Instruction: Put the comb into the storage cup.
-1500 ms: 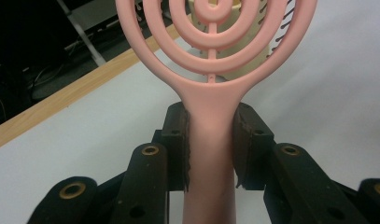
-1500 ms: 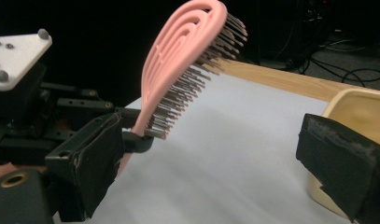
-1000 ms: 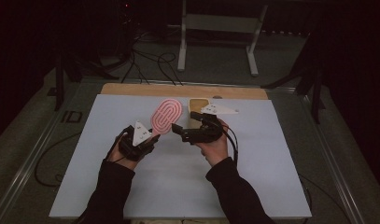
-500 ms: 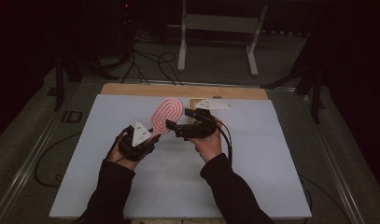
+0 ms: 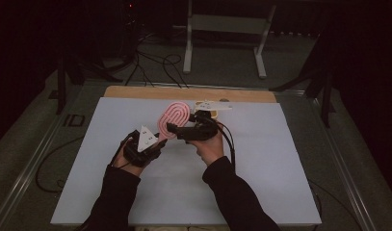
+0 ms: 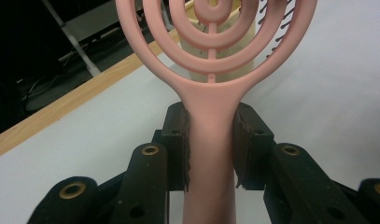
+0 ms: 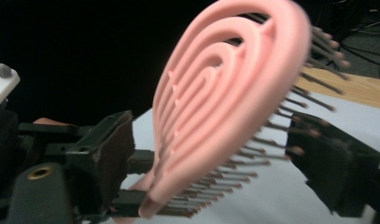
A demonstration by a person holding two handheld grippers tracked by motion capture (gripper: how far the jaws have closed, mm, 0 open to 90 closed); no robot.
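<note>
A broad white board (image 5: 280, 168) covered the surface, with a strip of bare light wood (image 5: 136, 92) along its far edge. Near the middle of the board, lifted clear of it, stood the pink plastic hairbrush (image 5: 174, 117) with its open head of concentric oval loops and dark bristles; the head tilted up and away from the person. Beyond the brush, close to the wooden strip, a cream-coloured block (image 6: 234, 51) sat on the board.

The left gripper (image 5: 157, 142), black with a grey three-cornered plate on top, was clamped on the brush — in the left gripper view its jaws pressed both sides of the pink handle (image 6: 211, 154) just below the head. The right gripper (image 5: 172, 129), also black, came in from the right side of the brush at the level of the head. Its jaws had just been closing, with the brush head (image 7: 225, 102) between them: one jaw lay near the smooth back of the loops, the other stood among the bristle tips. Whether the pads pressed yet could not be told — a gap showed on the back side.
</note>
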